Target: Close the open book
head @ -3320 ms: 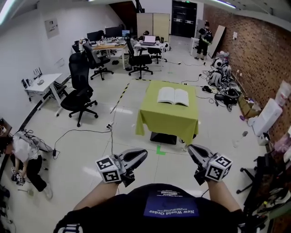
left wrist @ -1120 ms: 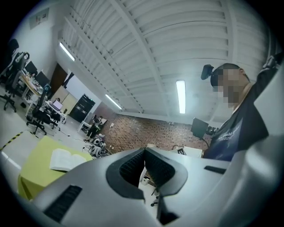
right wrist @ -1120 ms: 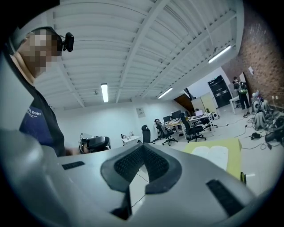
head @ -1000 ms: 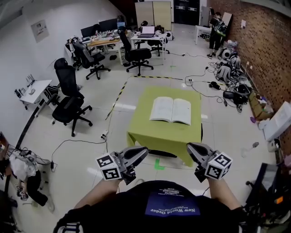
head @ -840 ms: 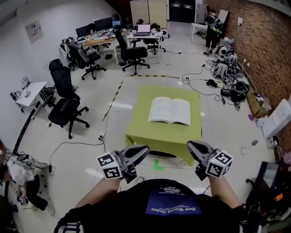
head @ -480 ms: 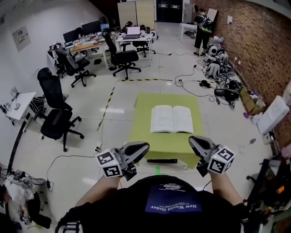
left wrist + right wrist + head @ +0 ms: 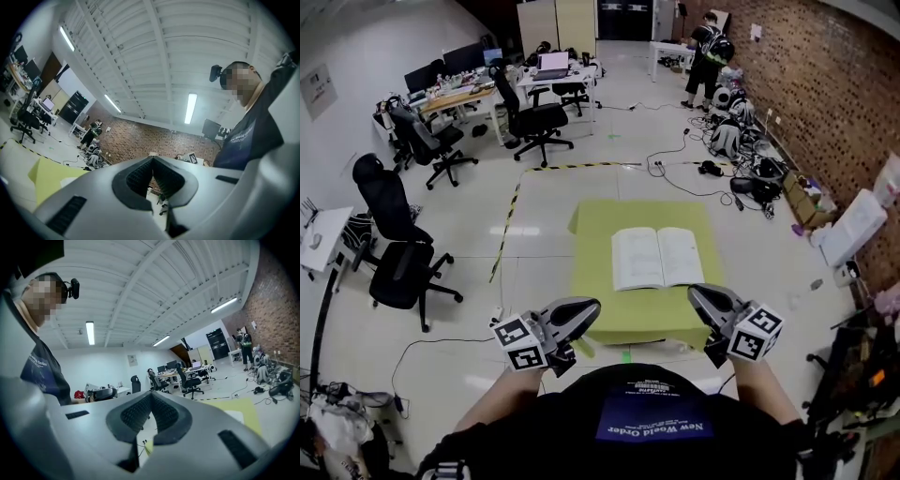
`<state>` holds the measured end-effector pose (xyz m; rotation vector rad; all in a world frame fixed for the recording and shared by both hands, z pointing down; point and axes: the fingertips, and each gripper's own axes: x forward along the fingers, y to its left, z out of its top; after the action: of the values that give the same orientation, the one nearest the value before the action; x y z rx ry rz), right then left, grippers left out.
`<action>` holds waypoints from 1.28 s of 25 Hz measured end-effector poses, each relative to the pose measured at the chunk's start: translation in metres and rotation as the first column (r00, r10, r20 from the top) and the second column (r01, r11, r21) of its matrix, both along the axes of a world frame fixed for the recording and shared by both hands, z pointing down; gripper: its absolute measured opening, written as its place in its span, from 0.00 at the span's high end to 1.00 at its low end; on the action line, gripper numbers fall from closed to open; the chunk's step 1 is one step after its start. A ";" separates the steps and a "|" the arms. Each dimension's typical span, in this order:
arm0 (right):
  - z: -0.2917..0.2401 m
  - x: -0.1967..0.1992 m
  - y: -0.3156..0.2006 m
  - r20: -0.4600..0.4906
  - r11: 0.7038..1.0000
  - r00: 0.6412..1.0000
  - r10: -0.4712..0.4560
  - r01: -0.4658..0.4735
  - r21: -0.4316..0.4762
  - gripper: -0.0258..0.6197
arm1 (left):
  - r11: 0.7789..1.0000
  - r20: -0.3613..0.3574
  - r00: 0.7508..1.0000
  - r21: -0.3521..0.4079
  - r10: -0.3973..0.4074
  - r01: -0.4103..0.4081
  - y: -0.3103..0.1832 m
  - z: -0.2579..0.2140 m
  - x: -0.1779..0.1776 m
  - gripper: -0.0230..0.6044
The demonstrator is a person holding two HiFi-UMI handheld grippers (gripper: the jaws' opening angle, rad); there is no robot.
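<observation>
Book (image 7: 656,257): open flat on the green table (image 7: 600,281), much nearer than a second ago.
Left gripper (image 7: 589,307): jaws pressed together, nothing held, near left.
Right gripper (image 7: 697,294): jaws together, nothing held, near right.

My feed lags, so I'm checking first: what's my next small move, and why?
Probably reach the right gripper forward toward the right edge of the book. The book lies open on the table. The right gripper and the left gripper are both shut, empty and short of the book.
</observation>
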<state>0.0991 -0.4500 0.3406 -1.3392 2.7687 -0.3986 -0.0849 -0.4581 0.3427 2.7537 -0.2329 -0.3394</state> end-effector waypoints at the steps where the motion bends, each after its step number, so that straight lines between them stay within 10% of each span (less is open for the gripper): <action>1: 0.002 0.004 -0.005 0.001 1.000 1.000 -0.001 0.001 -0.004 0.98 | 1.000 0.002 1.000 -0.006 0.000 0.000 -0.004 0.003 0.004 0.95; 17: 0.025 0.120 -0.123 0.050 0.975 0.974 -0.221 0.222 -0.026 0.98 | 0.982 0.038 0.982 -0.038 -0.184 0.185 -0.094 0.009 0.136 0.95; 32: 0.099 0.119 -0.166 0.044 0.979 0.998 -0.052 0.060 -0.194 0.98 | 0.995 0.124 0.992 -0.101 -0.004 0.016 -0.172 0.067 0.162 0.95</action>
<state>0.2185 -0.6162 0.4393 -1.2753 2.8014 -0.7085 0.0768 -0.6300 0.4097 2.6759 -0.2877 -0.1552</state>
